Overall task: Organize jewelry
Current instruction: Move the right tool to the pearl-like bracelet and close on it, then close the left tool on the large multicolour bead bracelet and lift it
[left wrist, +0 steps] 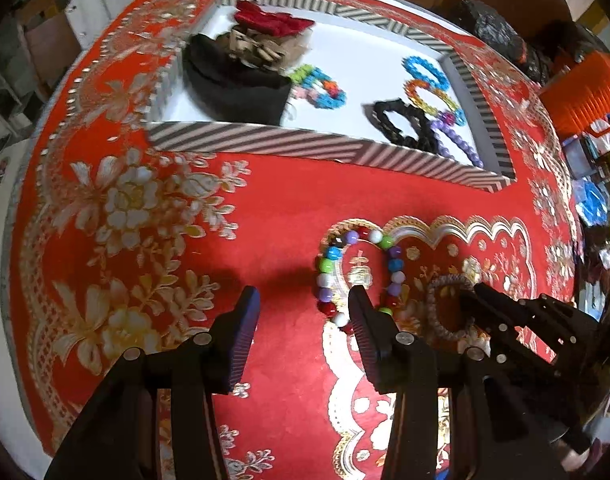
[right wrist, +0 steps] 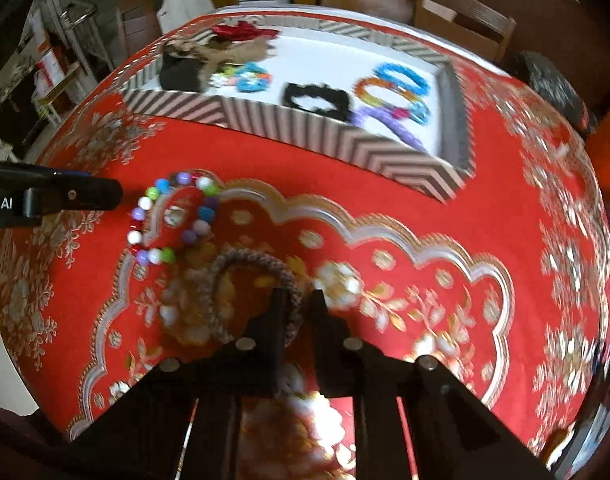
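Left claw (left wrist: 305, 300) w/ jaws apart, nothing between, just left of multicoloured round-bead bracelet (left wrist: 357, 276) on red floral-cloth desk (left wrist: 265, 208). To its right, right claw (right wrist: 299, 300) clamped on grey-beige braided ring bracelet (right wrist: 233, 264). Striped tray (right wrist: 289, 120) sits beyond both.

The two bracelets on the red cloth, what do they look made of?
Beaded bracelet: round glossy beads in mixed colours, probably plastic or glass, judging by their shine. Braided bracelet: dull grey-beige with a woven, rope-like texture, likely cord or elastic fabric; blur leaves it uncertain. The right gripper is shut on it.
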The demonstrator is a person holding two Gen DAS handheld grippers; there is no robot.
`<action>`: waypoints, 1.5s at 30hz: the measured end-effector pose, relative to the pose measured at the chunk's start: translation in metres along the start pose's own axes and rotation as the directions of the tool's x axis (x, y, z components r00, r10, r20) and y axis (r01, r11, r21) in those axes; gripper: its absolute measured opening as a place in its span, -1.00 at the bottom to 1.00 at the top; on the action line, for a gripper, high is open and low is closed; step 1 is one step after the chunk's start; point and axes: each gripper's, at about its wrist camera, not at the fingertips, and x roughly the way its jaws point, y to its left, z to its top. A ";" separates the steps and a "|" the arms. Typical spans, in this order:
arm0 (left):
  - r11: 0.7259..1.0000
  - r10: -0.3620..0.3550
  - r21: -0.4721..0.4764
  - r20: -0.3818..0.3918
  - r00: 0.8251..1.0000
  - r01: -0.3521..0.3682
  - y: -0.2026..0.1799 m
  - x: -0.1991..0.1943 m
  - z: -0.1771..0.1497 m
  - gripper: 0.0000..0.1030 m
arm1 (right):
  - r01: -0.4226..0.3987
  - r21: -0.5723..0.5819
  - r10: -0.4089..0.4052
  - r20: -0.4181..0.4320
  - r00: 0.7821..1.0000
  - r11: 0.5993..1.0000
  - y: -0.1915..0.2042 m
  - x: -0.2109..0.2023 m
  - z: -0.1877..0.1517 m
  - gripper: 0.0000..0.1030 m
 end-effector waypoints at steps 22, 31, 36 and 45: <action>0.985 0.108 0.142 -0.027 0.994 -0.103 -0.030 0.029 0.008 -0.56 | -0.010 0.075 0.009 0.012 1.000 0.997 -0.005 -0.001 0.001 -0.82; 0.974 0.147 0.173 0.004 0.989 -0.145 -0.043 0.036 0.010 -0.79 | -0.013 0.101 0.009 0.036 0.999 0.995 -0.013 -0.009 0.000 -0.83; 0.977 0.122 0.175 0.009 0.992 -0.122 -0.037 0.034 0.012 -1.00 | -0.009 0.116 0.002 0.062 0.998 0.993 -0.018 -0.023 0.001 -0.83; 0.984 0.069 0.164 0.027 0.997 -0.073 -0.034 0.005 0.018 -1.00 | -0.026 0.148 0.008 0.116 0.993 0.989 -0.034 -0.049 0.005 -0.83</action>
